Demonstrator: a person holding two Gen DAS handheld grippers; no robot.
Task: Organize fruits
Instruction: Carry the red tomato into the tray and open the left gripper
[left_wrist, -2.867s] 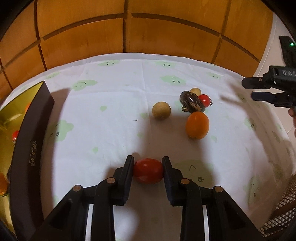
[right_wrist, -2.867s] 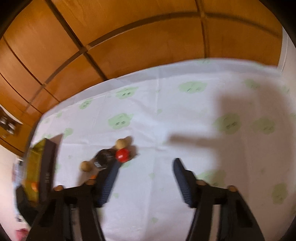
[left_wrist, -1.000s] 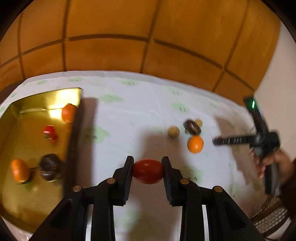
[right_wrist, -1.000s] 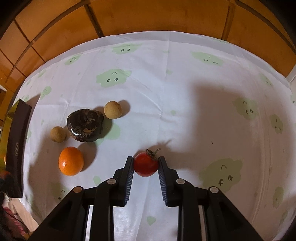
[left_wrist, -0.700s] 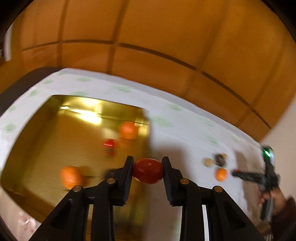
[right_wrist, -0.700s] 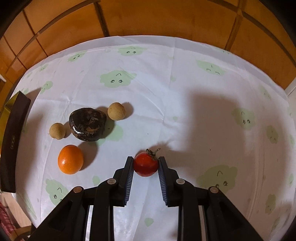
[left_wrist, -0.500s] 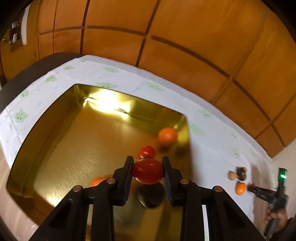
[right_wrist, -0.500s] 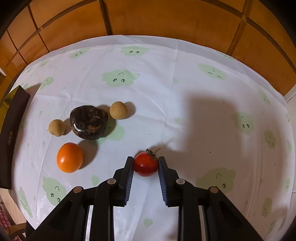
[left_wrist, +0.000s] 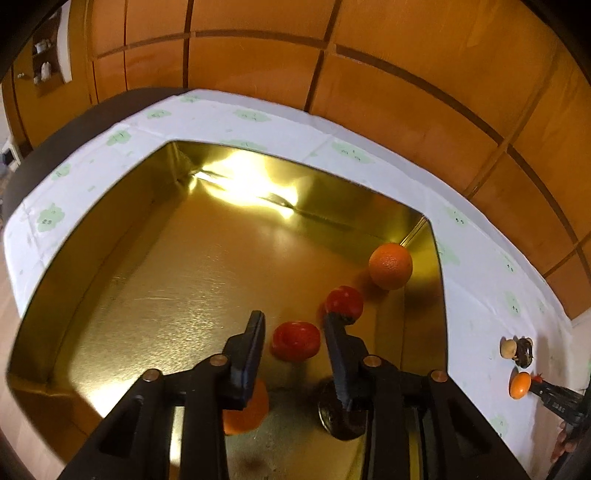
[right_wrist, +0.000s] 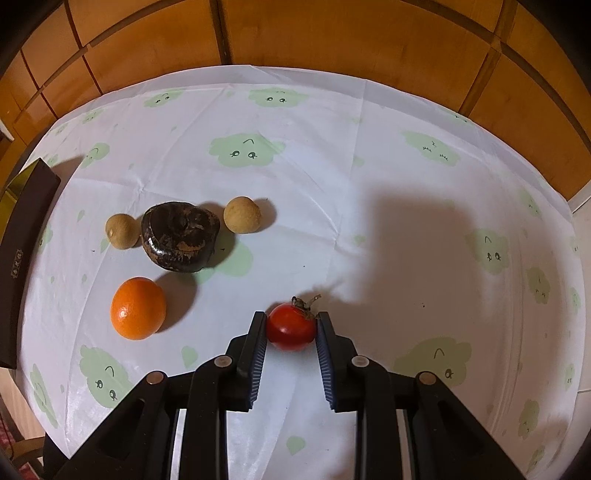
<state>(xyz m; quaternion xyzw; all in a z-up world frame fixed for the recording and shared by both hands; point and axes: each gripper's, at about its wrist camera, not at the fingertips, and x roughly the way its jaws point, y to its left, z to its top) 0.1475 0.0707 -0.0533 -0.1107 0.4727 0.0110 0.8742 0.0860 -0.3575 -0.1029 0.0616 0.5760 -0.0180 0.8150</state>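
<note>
The left gripper (left_wrist: 293, 332) has just been opened; 1 red tomato (left_wrist: 295, 340) is dropped between its fingers. It should be lifted straight up. A small tomato (right_wrist: 291, 326) is held tight in the right gripper (right_wrist: 291, 328).

— What colour is the box (left_wrist: 110, 236)?

— Shiny gold inside, dark brown outside. In it lie a red tomato (left_wrist: 295, 340), a second red fruit (left_wrist: 344, 300) and an orange (left_wrist: 390, 266).

— And the cloth (right_wrist: 332, 177)?

— White, printed with pale green clouds that have little faces.

— What lies on it?

— A bright orange (right_wrist: 137, 308), two tan round fruits (right_wrist: 242, 214) (right_wrist: 120, 231), a dark brown glossy fruit (right_wrist: 180, 235) with tan patches, and a red tomato (right_wrist: 291, 327) with a brown stalk. The wall panels (right_wrist: 332, 37) behind are orange-brown wood.
</note>
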